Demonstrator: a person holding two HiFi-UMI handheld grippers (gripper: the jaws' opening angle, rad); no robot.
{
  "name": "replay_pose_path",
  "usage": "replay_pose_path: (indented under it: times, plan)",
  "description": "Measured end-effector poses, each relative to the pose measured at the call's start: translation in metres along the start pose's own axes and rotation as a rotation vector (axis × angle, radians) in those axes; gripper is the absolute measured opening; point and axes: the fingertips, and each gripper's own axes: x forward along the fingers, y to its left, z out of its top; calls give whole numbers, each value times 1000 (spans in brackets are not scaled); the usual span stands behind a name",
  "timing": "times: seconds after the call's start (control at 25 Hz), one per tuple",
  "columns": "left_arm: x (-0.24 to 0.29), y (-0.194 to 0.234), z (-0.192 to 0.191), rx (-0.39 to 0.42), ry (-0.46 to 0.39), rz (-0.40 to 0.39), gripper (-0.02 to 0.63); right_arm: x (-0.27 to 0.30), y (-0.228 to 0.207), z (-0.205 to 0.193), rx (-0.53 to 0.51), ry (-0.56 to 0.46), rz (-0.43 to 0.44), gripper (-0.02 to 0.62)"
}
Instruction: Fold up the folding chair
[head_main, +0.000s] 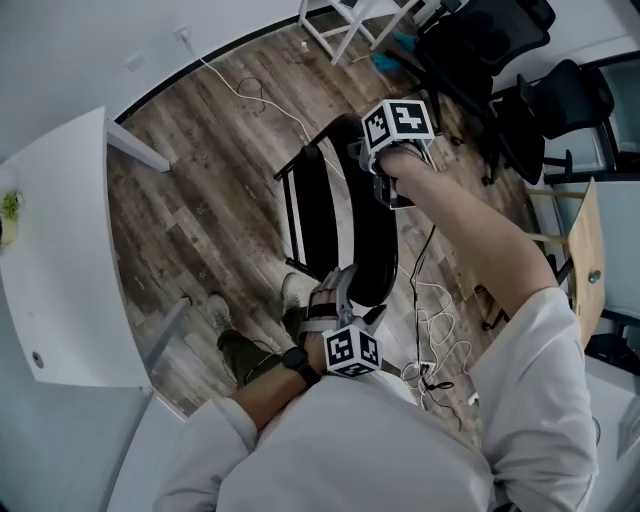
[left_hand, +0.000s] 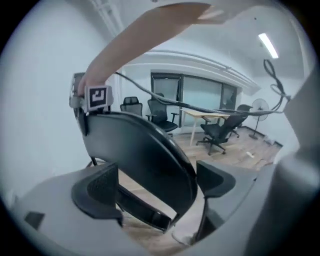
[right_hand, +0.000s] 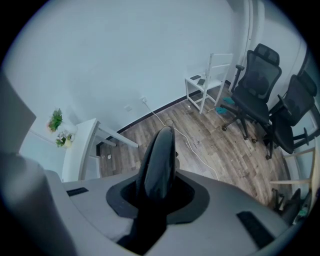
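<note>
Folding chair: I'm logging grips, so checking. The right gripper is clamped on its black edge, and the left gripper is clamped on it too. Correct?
Not quite. The left gripper is open: the left gripper view shows its fingers wide apart, not pressing the folding chair. The right gripper is clamped on its black edge.

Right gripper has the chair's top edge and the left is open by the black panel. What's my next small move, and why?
Probably nudge the open left gripper against the black panel, pressing it toward the frame, while the right gripper steadies the folding chair. In the head view a gap seems to show between panel and frame, so the fold looks unfinished.
</note>
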Motion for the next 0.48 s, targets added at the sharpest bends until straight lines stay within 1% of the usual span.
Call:
replay_pose_path:
  times: [0.04,0.12,0.2,0.32,0.48]
  plan:
    - [6,-3,6,31,-14,47,471,0,1,0,2,0,0,95]
    - [21,-8,10,85,-8,124,474,-2,3,0,6,-2,-4,95]
    - [29,-4,10,101,-7,182,474,-1,7,2,-2,-3,-15,95]
    - [22,2,1,69,-10,210,466,3,16,0,-9,-1,-30,87]
    - [0,11,-13,33,27,219,433,9,39,-3,-22,1,-55,83]
